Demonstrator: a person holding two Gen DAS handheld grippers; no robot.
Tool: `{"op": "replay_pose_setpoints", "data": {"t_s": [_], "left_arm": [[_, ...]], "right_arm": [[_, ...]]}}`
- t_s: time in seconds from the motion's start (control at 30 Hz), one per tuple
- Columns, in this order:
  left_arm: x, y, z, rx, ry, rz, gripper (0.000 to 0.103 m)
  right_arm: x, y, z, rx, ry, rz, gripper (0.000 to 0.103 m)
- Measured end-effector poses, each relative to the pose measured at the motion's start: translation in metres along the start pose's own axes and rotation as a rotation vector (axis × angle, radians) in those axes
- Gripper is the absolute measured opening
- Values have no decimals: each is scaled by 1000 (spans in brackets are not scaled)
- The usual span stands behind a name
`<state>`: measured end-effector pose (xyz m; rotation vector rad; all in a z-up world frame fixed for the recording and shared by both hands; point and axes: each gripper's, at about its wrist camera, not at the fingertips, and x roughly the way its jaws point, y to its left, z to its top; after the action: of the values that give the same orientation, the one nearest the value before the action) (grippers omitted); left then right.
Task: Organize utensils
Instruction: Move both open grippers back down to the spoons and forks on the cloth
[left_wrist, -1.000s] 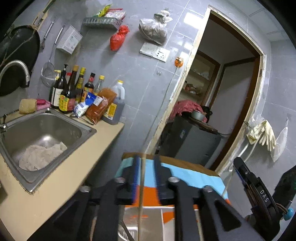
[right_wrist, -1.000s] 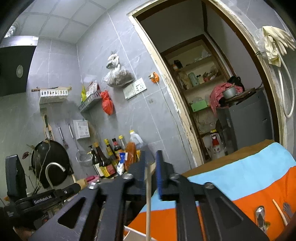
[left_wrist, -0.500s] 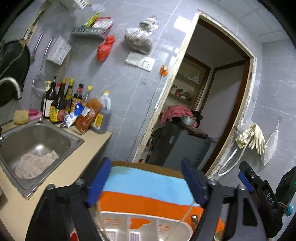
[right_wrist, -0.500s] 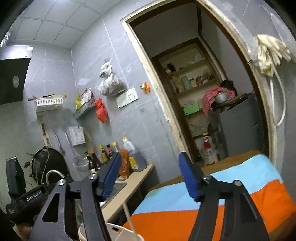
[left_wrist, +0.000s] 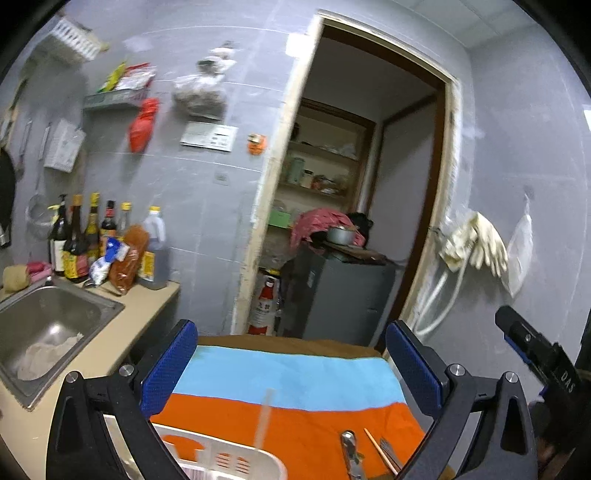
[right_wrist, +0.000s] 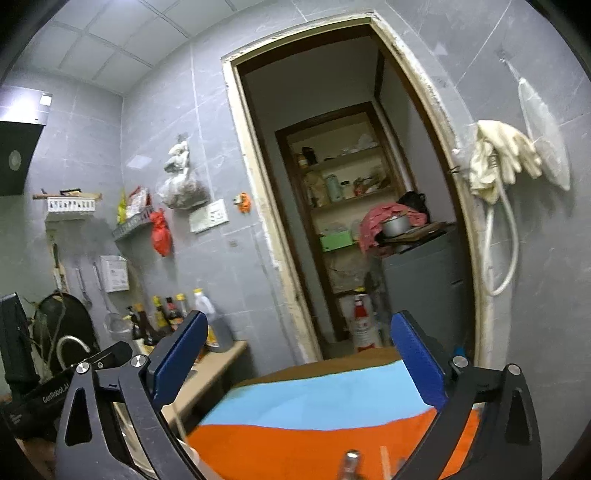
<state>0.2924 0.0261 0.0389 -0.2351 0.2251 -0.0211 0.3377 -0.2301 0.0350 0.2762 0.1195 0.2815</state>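
Left wrist view, left tongs (left_wrist: 291, 363) just opened wide, empty, blurred chopstick (left_wrist: 264, 417) below between them, right tongs (right_wrist: 297, 356) likewise.

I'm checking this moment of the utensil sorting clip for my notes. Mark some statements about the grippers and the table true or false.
1. The left gripper is clamped on a chopstick. False: its jaws have just been opening and stand wide, with nothing pressed between the pads.
2. The right gripper is open. True; its jaws have just been opening too.
3. The table cloth is striped blue and orange. True.
4. The white basket sits at the far edge of the table. False: it is at the near edge, under the left gripper.
5. A metal utensil and a chopstick lie on the orange stripe. True.
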Motion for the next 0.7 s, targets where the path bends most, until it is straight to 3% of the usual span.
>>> {"op": "replay_pose_setpoints", "data": {"t_s": [0.3,0.7], "left_arm": [[22,-53,-25,65,89,-71,103],[66,-88,-57,88,222,-89,103]], "right_arm": [[-13,-55,-3,-6,57,-79,98],[10,-134,-40,31,238,-121,98]]}}
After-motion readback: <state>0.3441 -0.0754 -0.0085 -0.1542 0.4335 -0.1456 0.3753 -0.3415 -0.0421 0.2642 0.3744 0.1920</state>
